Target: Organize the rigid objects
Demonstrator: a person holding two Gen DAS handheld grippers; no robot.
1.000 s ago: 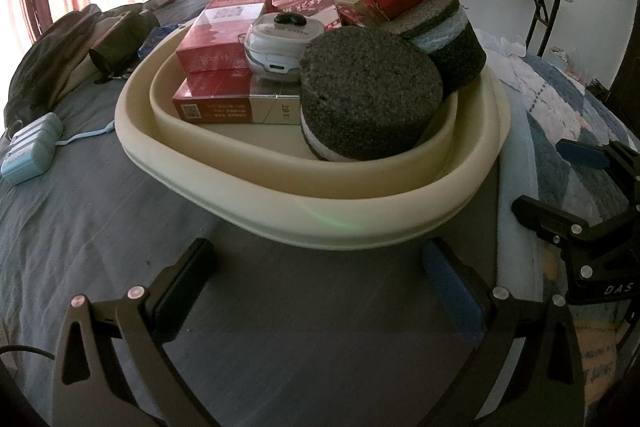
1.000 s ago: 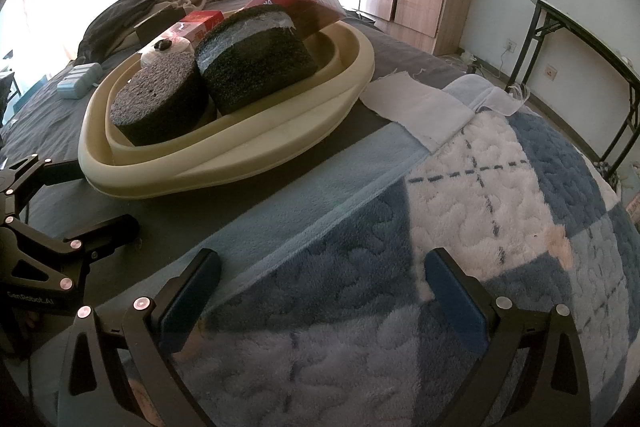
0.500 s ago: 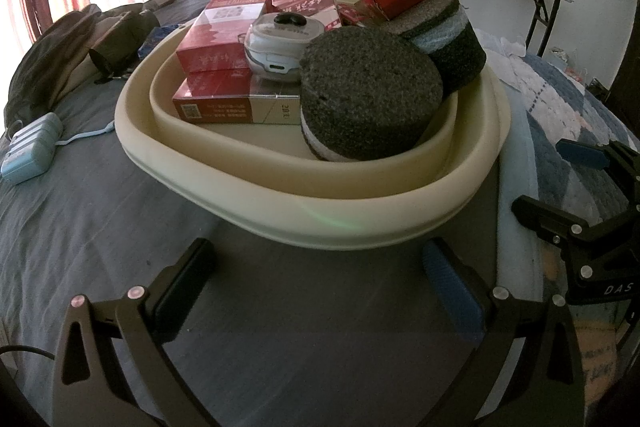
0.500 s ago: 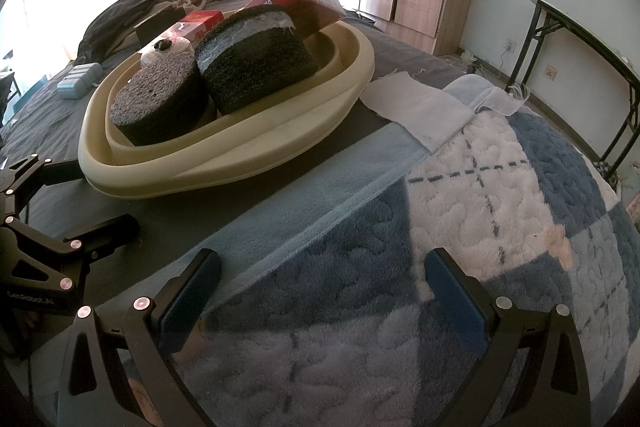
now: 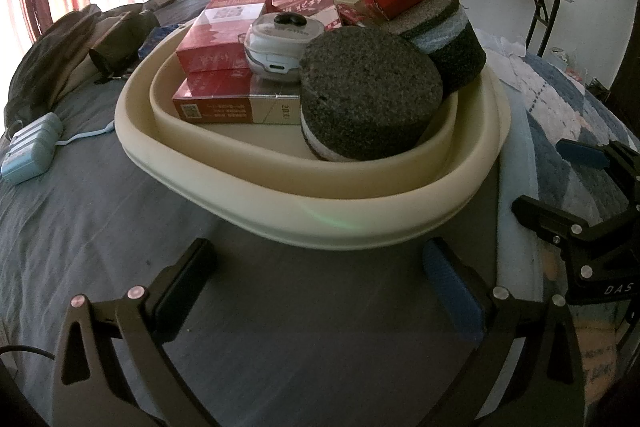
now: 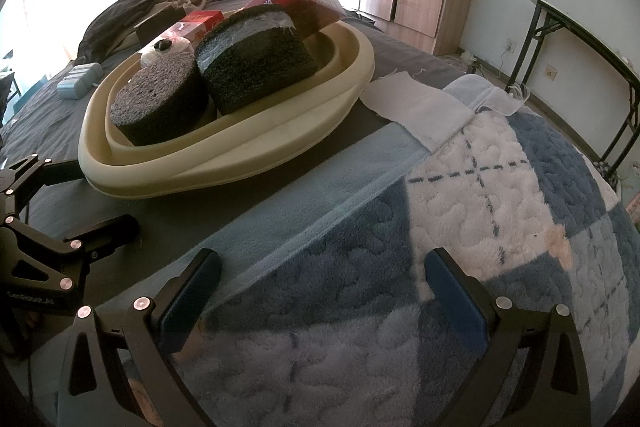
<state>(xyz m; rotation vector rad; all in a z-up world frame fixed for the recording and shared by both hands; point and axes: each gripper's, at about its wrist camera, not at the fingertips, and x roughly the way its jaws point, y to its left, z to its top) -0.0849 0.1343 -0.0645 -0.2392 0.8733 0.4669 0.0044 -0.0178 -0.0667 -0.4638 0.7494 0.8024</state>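
Note:
A cream basin [image 5: 320,215] sits on the bed and holds two dark round foam blocks [image 5: 372,93] [image 5: 444,31], several red boxes [image 5: 224,31], and a white earbud case [image 5: 280,45]. It also shows in the right wrist view [image 6: 240,163], with the foam blocks [image 6: 160,99] [image 6: 256,63] in it. My left gripper [image 5: 320,283] is open and empty, just in front of the basin. My right gripper [image 6: 320,283] is open and empty over the blue blanket, to the right of the basin.
A light blue device [image 5: 30,151] with a cable lies on the grey sheet at left. Dark clothes [image 5: 60,59] lie at the far left. A white cloth [image 6: 416,107] lies right of the basin. A folding table [image 6: 580,39] stands by the wall.

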